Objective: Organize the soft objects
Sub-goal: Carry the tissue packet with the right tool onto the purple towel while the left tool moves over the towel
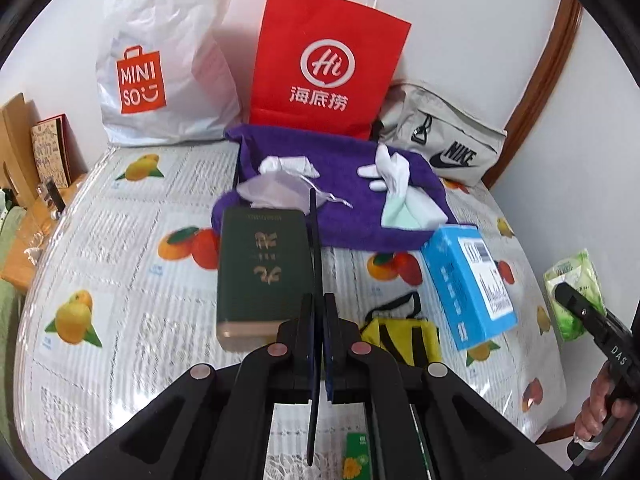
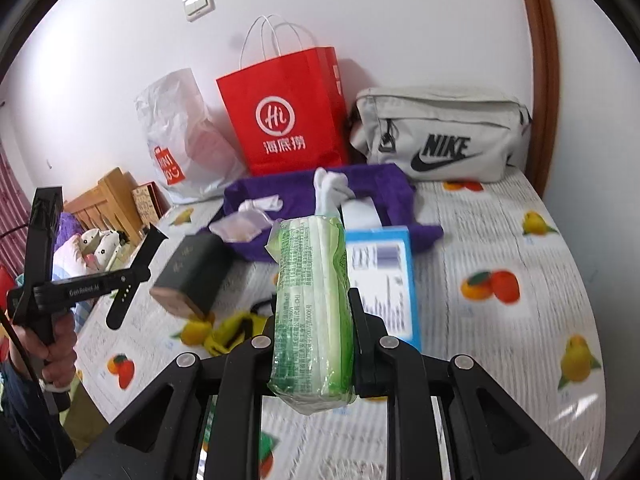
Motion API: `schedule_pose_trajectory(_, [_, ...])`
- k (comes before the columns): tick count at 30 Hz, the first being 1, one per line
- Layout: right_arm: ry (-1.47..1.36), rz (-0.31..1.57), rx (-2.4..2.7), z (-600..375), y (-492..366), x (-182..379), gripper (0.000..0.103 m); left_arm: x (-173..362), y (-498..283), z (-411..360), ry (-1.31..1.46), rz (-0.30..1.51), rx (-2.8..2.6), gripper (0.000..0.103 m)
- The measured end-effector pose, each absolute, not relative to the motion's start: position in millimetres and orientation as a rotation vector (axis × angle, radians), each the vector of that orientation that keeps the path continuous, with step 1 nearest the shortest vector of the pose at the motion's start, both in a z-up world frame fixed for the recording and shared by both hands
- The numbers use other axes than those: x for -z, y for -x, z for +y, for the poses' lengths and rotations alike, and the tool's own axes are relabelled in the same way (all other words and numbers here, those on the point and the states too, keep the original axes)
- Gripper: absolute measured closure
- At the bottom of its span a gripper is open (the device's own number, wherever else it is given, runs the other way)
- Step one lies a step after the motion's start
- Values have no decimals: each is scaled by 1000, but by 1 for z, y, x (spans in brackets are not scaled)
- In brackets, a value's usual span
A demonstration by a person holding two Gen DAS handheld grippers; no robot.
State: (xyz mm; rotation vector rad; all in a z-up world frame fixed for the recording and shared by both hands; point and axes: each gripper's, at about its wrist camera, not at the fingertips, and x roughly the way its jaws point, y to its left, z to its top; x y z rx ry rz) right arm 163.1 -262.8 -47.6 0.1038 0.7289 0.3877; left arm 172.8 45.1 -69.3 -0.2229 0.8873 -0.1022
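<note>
My right gripper (image 2: 312,300) is shut on a green tissue pack (image 2: 310,308) and holds it above the table; the pack also shows in the left wrist view (image 1: 574,296). My left gripper (image 1: 319,308) is shut on a thin dark flat sheet (image 1: 316,280), held on edge. A purple towel (image 1: 340,196) lies at the back with white gloves (image 1: 390,176), a white cloth (image 1: 286,166) and a sheer pouch (image 1: 276,192) on it. A yellow bag (image 1: 400,332) lies beside my left gripper.
A dark green box (image 1: 260,272) and a blue box (image 1: 468,280) lie on the fruit-print tablecloth (image 1: 120,280). A red paper bag (image 1: 324,60), a white Miniso bag (image 1: 160,60) and a grey Nike bag (image 1: 444,140) stand against the wall.
</note>
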Motion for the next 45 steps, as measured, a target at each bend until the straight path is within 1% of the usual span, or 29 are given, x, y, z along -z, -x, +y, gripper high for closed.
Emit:
schedule_pose_trajectory(7, [-89, 688, -436, -239, -199, 31, 84, 60, -201, 50, 241, 878, 90, 99])
schedule_pose_trajectory(16, [-101, 713, -443, -217, -266, 36, 83, 63, -245, 56, 243, 884, 93, 99])
schedule_pose_trajectory(33, [-138, 833, -417, -199, -369, 77, 83, 87, -326, 61, 292, 926, 103, 99])
schedule_pose_trajectory(45, [-119, 938, -400, -195, -399, 116, 82, 113, -368, 55, 301, 983, 104, 99])
